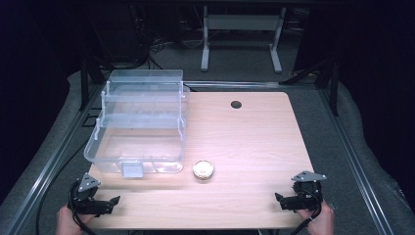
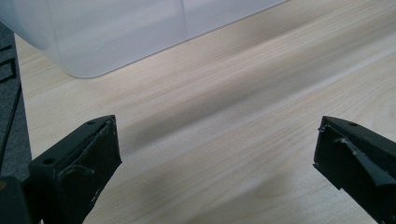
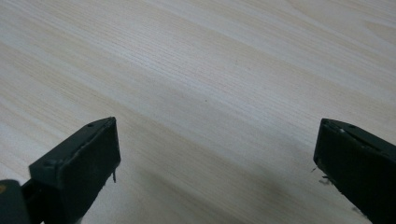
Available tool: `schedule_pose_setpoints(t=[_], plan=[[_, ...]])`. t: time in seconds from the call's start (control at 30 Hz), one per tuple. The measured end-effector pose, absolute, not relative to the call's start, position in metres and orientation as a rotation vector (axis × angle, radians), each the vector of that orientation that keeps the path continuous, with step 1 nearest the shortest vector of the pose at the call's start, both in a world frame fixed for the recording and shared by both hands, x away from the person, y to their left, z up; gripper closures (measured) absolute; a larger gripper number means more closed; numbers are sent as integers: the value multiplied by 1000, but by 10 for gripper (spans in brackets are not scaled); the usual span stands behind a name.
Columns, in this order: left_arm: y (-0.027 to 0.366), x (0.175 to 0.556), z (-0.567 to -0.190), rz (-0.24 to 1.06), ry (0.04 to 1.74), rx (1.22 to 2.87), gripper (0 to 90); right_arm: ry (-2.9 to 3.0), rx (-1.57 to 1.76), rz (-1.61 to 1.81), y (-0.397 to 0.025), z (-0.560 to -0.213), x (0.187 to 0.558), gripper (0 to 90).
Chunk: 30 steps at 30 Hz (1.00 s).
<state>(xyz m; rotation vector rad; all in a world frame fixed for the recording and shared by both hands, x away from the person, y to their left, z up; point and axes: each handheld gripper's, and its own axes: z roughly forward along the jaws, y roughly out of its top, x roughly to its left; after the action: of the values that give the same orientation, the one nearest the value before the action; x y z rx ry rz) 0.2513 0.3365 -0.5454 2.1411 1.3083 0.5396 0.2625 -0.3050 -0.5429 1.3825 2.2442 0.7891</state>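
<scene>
Left gripper (image 1: 115, 199) at seven o'clock, right gripper (image 1: 278, 198) at five: jaws wide apart, holding nothing. Round gold tin (image 1: 203, 170) near six o'clock on wooden table (image 1: 254, 142), just beside clear tiered organizer box (image 1: 139, 122) at ten.

High view overhead, facing forward; both tongs views close above the same table (image 1: 254, 142).

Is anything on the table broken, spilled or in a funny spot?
Nothing stands out. The clear plastic box stands open with its trays fanned out, and nothing has spilled. The small round tin sits flat beside it on the table. Both tongs, left and right, are open near the front edge.
</scene>
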Motion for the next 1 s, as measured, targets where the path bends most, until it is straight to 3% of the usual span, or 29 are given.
schedule_pose_setpoints(t=[0.43, 1.0], plan=[[333, 248, -538, 547, 1308, 2154, 6, 2273, 1358, 773, -291, -532, 268, 0], [333, 244, -532, 549, 1311, 2139, 6, 2374, 1196, 791, -241, -506, 289, 0]])
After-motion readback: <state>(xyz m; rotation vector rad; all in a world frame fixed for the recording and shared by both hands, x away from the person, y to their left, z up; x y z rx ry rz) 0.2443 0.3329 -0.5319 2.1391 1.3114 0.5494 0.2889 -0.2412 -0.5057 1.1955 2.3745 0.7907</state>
